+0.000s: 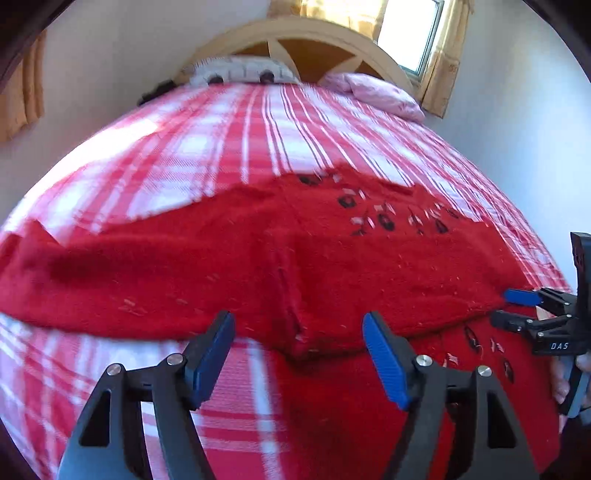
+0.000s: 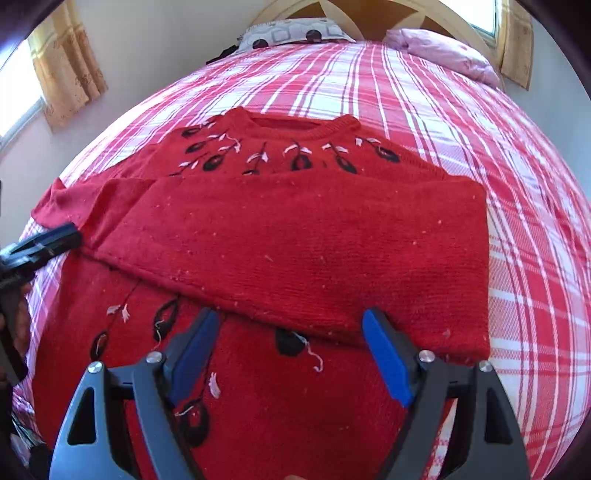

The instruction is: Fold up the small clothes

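Right wrist view: a red knitted sweater (image 2: 295, 236) is being shown lying flat on a red-and-white plaid bedspread (image 2: 480, 122), neckline toward the headboard (image 2: 424, 22), with black and white embroidered flowers across the chest and lower body. Both sleeves are being seen folded across the front, the upper one lying as a broad band over the middle.

The right gripper (image 2: 291, 354) is being held above the lower part of the garment, its blue pads standing well apart with nothing pressed between them. In the left wrist view the left gripper (image 1: 299, 354) is likewise being held with its jaws spread, poised just above the near edge of the folded sleeve and gripping no cloth; no contact is being made by the pads. The right gripper is being caught at the far right edge of that view, low over the knit.

The sweater is being judged soft, limp and fairly thick: it is likely to drape and sag wherever it is unsupported, and the loose weave may be stretched if it is pulled from one point. Slipping is being thought unlikely, since the fuzzy wool should catch on rubber pads. Hold is best being taken at the bottom hem, one gripper near each corner, pinching both layers so that the lower half can be lifted evenly toward the collar.
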Demonstrator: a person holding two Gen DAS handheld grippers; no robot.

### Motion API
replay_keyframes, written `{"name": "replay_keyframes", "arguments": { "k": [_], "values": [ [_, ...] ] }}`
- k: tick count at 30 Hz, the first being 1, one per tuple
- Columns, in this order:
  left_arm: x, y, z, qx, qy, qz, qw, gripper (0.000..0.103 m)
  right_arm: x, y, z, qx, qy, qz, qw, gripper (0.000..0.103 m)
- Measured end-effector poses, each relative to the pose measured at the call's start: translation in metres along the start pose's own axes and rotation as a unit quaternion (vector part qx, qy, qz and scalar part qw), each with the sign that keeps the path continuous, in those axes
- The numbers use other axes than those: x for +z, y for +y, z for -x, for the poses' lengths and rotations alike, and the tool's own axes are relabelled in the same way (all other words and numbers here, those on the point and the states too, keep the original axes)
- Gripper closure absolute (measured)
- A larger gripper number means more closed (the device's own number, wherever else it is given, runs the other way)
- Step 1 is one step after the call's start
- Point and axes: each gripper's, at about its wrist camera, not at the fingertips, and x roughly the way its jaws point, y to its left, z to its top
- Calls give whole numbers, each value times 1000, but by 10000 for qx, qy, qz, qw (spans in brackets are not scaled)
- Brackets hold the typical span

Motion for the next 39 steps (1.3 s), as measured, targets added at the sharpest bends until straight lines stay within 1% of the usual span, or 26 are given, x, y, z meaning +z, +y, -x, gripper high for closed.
{"name": "replay_keyframes", "arguments": {
  "k": [2, 3, 4, 5, 6, 7, 9, 10, 11, 12, 13, 14, 15, 16, 18, 19, 20, 22, 25, 27, 30, 31, 34, 36, 38, 39],
  "values": [
    [3, 9, 13, 179, -80, -89, 9998, 29, -2, -2, 5, 48, -39, -52, 10000, 20],
    [5, 15, 19, 264, -118, -107, 9995, 22, -2, -4, 8, 83, -62, -100, 9999, 20],
    [7, 26, 25, 433, -187, -107, 9988, 15, -3, -6, 11, 128, -88, -162, 9997, 20],
    [10, 40, 31, 609, -272, -86, 9977, 12, -4, -8, 14, 152, -106, -198, 9996, 20],
    [12, 55, 37, 756, -342, -48, 9965, 4, -5, -9, 15, 154, -125, -213, 9996, 20],
    [13, 73, 42, 897, -351, 60, 9953, 2, -6, -9, 17, 132, -150, -205, 9996, 20],
    [16, 111, 52, 1259, -393, 384, 9905, 2, -8, -9, 19, 120, -172, -184, 9996, 20],
    [17, 134, 59, 1392, -500, 598, 9872, 2, -10, -9, 20, 122, -180, -188, 9996, 20],
    [16, 153, 65, 1529, -612, 777, 9833, 2, -11, -9, 21, 115, -190, -194, 9996, 20],
    [16, 173, 72, 1734, -714, 997, 9772, 2, -12, -9, 22, 111, -198, -194, 9996, 20],
    [16, 198, 79, 1932, -819, 1315, 9688, 2, -13, -9, 23, 113, -206, -191, 9995, 20],
    [14, 225, 86, 2017, -895, 1708, 9603, 2, -14, -9, 24, 116, -222, -183, 9995, 20],
    [12, 242, 89, 2044, -908, 1969, 9546, 2, -15, -9, 26, 113, -242, -169, 9995, 20],
    [9, 264, 92, 2158, -902, 2303, 9446, 2, -16, -8, 28, 100, -262, -145, 9995, 20],
    [6, 295, 91, 2400, -790, 2608, 9317, 2, -17, -6, 33, 71, -306, -86, 9995, 20],
    [5, 303, 89, 2488, -683, 2694, 9278, 2, -17, -5, 36, 63, -327, -63, 9994, 20],
    [4, 310, 87, 2518, -597, 2779, 9251, 2, -18, -4, 39, 47, -358, -34, 9993, 20],
    [1, 316, 80, 2281, -530, 2894, 9281, 2, -18, -2, 44, 23, -412, 17, 9991, 20],
    [2, 313, 67, 2135, -400, 2936, 9309, 2, -19, 3, 50, -29, -475, 110, 9988, 20],
    [1, 315, 59, 2030, -373, 3054, 9296, 2, -19, 7, 52, -49, -500, 176, 9986, 20],
    [-5, 326, 53, 1862, -416, 3374, 9218, 2, -20, 14, 55, -57, -540, 270, 9982, 20],
    [-5, 328, 53, 1812, -455, 3431, 9206, 2, -21, 17, 56, -57, -554, 302, 9980, 20],
    [-3, 330, 55, 1821, -524, 3399, 9212, 2, -22, 22, 57, -65, -568, 382, 9976, 20],
    [-2, 334, 53, 1750, -591, 3450, 9202, 3, -24, 24, 56, -94, -561, 419, 9975, 20],
    [0, 337, 49, 1799, -584, 3451, 9193, 18, -24, 25, 56, -104, -561, 422, 9975, 20],
    [1, 339, 49, 1857, -585, 3429, 9190, 37, -24, 25, 56, -100, -565, 412, 9975, 20]
  ]
}}
